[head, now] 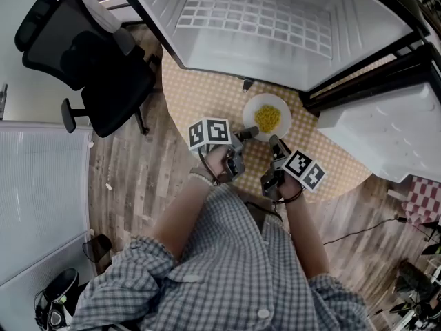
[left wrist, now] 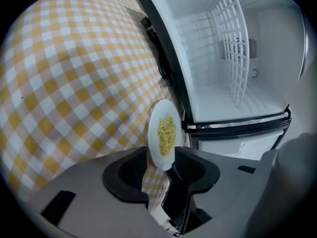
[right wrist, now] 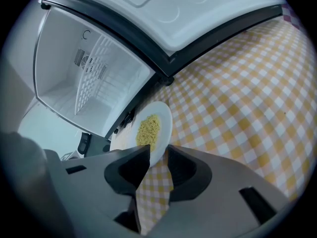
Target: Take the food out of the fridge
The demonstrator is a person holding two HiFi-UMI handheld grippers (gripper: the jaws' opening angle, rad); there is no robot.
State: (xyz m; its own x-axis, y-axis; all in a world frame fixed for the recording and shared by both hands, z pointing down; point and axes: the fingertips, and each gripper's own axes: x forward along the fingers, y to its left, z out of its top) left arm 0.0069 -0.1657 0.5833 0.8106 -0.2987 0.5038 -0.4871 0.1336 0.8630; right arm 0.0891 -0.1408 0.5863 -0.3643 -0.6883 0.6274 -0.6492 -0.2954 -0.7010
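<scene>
A white plate of yellow noodles (head: 267,118) rests on the round table with the yellow checked cloth (head: 196,92), in front of the open fridge (head: 275,26), whose inside is bare. My left gripper (head: 249,133) reaches the plate's left rim. In the left gripper view the plate (left wrist: 165,135) has its rim between the jaws, and my left gripper (left wrist: 161,158) stands open with a gap beside the rim. My right gripper (head: 275,143) comes in at the near rim. In the right gripper view my right gripper (right wrist: 158,155) is closed tight on the edge of the plate (right wrist: 152,128).
A black office chair (head: 89,54) stands left of the table on the wood floor. The white fridge door (head: 386,126) hangs open at the right. A wire shelf (left wrist: 235,48) is inside the fridge. A small dark object (head: 246,85) lies by the fridge's base.
</scene>
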